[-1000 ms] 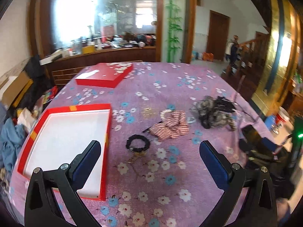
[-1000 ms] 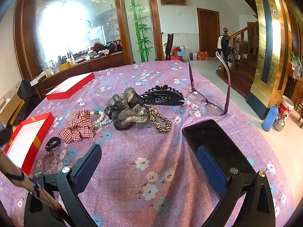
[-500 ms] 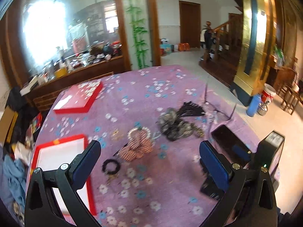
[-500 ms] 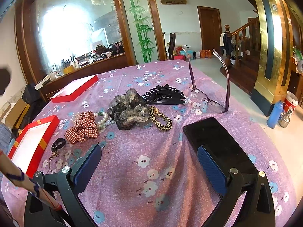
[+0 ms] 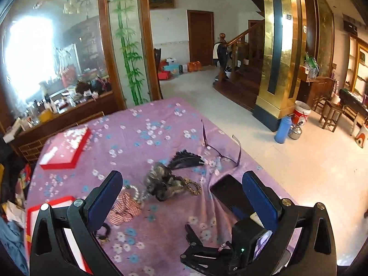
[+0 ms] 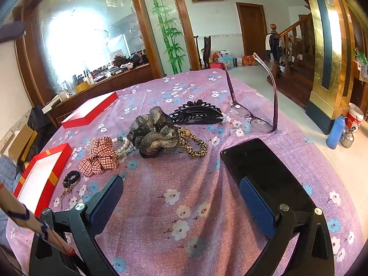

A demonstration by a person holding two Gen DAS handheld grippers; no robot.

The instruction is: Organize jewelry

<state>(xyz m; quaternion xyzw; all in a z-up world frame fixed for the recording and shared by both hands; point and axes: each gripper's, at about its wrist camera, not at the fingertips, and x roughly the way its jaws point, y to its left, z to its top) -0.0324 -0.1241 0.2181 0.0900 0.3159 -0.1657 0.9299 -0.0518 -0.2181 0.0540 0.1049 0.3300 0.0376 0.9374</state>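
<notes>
Jewelry pile: mid-table on purple cloth [image 6: 184, 207]. 3 scrunchies: plaid [image 6: 99, 156], grey [image 6: 153, 134], small black [image 6: 71, 178]; 1 pearl strand [image 6: 124, 147], 1 leopard band [image 6: 193, 142], 1 black claw clip [image 6: 195, 113].
L gripper [image 5: 181, 197]: high over pile, tilted down, fingers spread, nothing held.
R gripper [image 6: 181, 204]: low near table edge, spread wide, empty.
Boxes: 1 open red tray [image 6: 55, 158] at left, 1 lid [image 6: 89, 111] behind.
Extras: 1 glasses [image 6: 253, 115], 1 phone [image 6: 264, 168].

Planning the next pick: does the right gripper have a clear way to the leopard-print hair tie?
Probably yes. The right gripper is open and empty, with only bare cloth between it and the leopard-print hair tie. The grey scrunchie touches the tie's left side, so a grasp from the right looks freer.
</notes>
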